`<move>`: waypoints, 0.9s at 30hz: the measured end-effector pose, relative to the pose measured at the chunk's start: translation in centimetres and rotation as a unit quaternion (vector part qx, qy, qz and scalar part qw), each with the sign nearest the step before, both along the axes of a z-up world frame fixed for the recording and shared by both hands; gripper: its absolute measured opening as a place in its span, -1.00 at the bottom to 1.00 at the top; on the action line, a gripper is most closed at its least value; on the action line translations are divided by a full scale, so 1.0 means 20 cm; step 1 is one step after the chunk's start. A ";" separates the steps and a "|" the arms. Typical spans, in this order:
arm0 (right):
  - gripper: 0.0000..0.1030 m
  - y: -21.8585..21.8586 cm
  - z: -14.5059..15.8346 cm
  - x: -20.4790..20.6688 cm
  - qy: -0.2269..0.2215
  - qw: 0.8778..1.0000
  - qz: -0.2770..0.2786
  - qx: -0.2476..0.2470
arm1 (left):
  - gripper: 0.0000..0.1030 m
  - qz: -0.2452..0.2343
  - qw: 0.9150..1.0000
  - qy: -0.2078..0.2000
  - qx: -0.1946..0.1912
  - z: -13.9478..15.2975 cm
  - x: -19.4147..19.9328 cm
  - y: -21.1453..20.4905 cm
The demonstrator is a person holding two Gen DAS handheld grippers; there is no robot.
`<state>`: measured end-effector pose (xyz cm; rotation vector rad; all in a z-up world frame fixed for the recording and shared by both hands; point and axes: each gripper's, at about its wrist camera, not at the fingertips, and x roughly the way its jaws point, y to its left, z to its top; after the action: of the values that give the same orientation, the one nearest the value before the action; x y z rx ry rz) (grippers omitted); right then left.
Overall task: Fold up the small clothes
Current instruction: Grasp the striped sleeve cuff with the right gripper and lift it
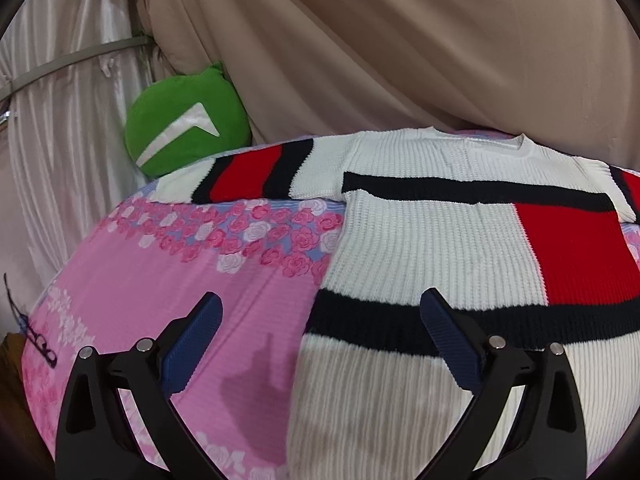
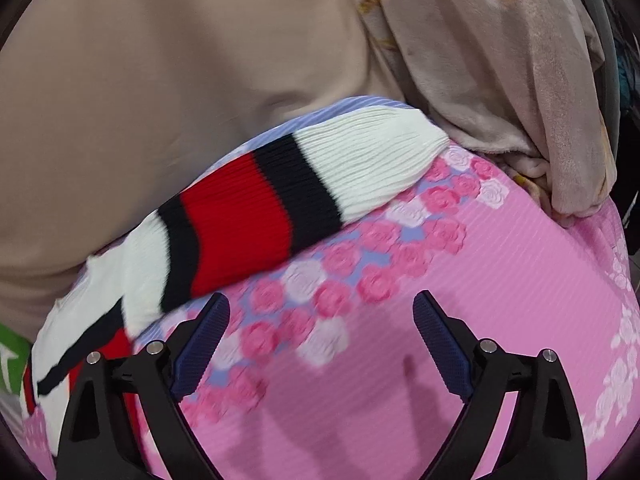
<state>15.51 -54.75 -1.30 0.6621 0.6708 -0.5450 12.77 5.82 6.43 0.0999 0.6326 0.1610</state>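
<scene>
A white knit sweater (image 1: pixel 432 232) with black bands and red blocks lies spread flat on a pink rose-print bed cover (image 1: pixel 160 280). Its left sleeve (image 1: pixel 248 176) stretches out toward the left. My left gripper (image 1: pixel 320 312) is open and empty above the sweater's lower left hem edge. In the right wrist view the sweater's right sleeve (image 2: pixel 280 196) lies stretched out across the cover (image 2: pixel 500 280), cuff to the right. My right gripper (image 2: pixel 322 312) is open and empty, hovering over the cover just below that sleeve.
A green cushion (image 1: pixel 184 120) with a white arrow mark sits at the bed's far left corner. Beige drapes (image 1: pixel 400 40) hang behind the bed. A crumpled beige floral blanket (image 2: pixel 500 80) lies at the far right edge of the bed.
</scene>
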 end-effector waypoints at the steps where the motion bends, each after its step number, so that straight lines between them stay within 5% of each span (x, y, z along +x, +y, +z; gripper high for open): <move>1: 0.71 -0.07 -0.02 0.03 -0.006 1.000 -0.011 0.012 | 0.88 -0.004 1.000 0.002 -0.004 -0.01 0.03 0.00; 9: 0.12 -0.36 -0.14 0.27 -0.027 0.997 -0.042 0.055 | 0.80 -0.040 0.998 0.018 -0.035 -0.04 0.25 -0.04; 11: -0.81 -0.36 -0.10 0.33 -0.038 0.997 -0.026 0.063 | 0.75 -0.046 0.998 0.025 -0.041 -0.04 0.29 -0.05; 13: -0.80 -0.26 0.05 0.38 -0.068 0.997 -0.019 0.034 | 0.74 -0.046 0.998 0.025 -0.039 -0.04 0.33 -0.06; 16: -0.82 0.09 0.42 0.51 -0.133 0.988 0.069 -0.048 | 0.72 -0.049 0.998 0.016 -0.038 -0.01 0.37 -0.07; 18: -0.83 0.45 0.65 0.62 -0.175 0.968 0.159 -0.086 | 0.73 -0.054 0.998 0.008 -0.044 0.03 0.40 -0.08; 21: -0.83 1.05 0.83 0.77 -0.202 0.922 0.307 -0.118 | 0.75 -0.064 0.996 0.001 -0.063 0.08 0.45 -0.10; 24: -0.80 1.62 0.75 0.92 -0.179 0.875 0.434 -0.115 | 0.80 -0.075 0.993 0.007 -0.092 0.10 0.51 -0.11; 27: -0.74 2.02 0.51 1.01 -0.114 0.843 0.510 -0.131 | 0.82 -0.090 0.988 0.027 -0.122 0.08 0.60 -0.12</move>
<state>35.73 -14.37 8.82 0.0421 0.6094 0.4341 24.80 3.44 8.00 -0.0749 0.6897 -0.0953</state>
